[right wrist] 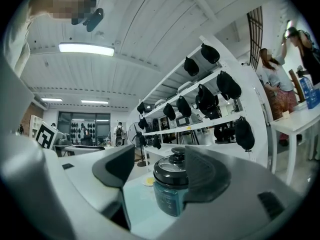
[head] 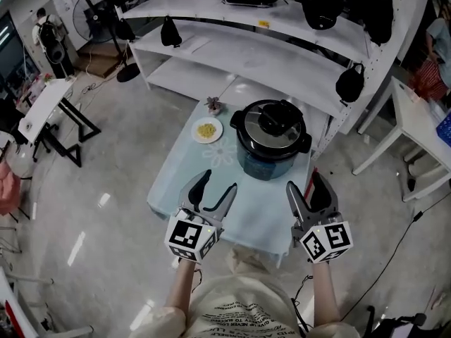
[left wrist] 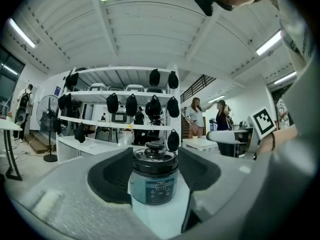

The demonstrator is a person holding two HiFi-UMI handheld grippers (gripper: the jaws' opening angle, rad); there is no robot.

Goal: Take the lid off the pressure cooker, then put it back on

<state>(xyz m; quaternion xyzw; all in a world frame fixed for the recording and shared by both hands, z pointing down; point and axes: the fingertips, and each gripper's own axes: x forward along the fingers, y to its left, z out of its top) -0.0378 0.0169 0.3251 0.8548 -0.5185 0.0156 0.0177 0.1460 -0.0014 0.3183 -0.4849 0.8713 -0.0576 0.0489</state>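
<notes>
A teal pressure cooker (head: 271,146) stands on the pale blue table (head: 190,189), its black lid (head: 271,120) on, knob on top. My left gripper (head: 214,186) hovers over the table's near edge, left of the cooker, jaws apart and empty. Over the same edge on the right, my right gripper (head: 310,192) is open too, holding nothing. In the left gripper view the cooker (left wrist: 154,181) shows ahead between the jaws, well short of them. The right gripper view has the cooker (right wrist: 171,186) ahead, partly behind the right jaw.
A small plate of yellow food (head: 206,130) and a little flower ornament (head: 213,105) sit on the table left of the cooker. White shelving (head: 232,41) with black bags stands behind. A white table (head: 416,125) is at right, a folding table (head: 42,108) and fan at left.
</notes>
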